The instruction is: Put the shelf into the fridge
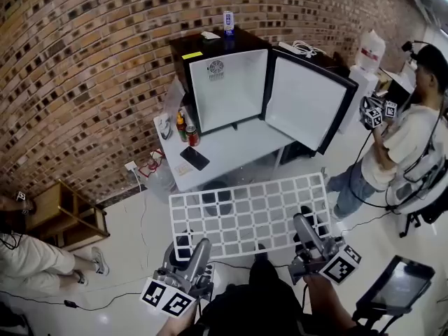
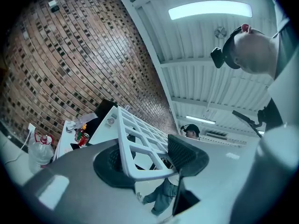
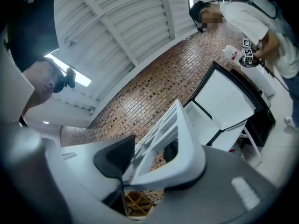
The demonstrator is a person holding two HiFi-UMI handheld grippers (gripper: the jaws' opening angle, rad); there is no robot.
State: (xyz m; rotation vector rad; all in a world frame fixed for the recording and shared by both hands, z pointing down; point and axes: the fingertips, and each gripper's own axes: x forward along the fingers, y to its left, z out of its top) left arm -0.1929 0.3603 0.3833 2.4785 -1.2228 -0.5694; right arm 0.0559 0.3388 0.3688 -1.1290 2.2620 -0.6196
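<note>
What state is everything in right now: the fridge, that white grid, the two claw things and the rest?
Fridge: door wide open, no shelf visible inside.
Shelf: held in the air in front of the fridge, not yet inside.
Left gripper: shut on the shelf's near edge.
Right gripper: shut on the shelf's near edge.
Can: upright on top of the fridge.
Phone: flat on the white table.

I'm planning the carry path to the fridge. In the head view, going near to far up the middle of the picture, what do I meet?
First the white grid shelf → black phone → open fridge → can on the fridge's top.
</note>
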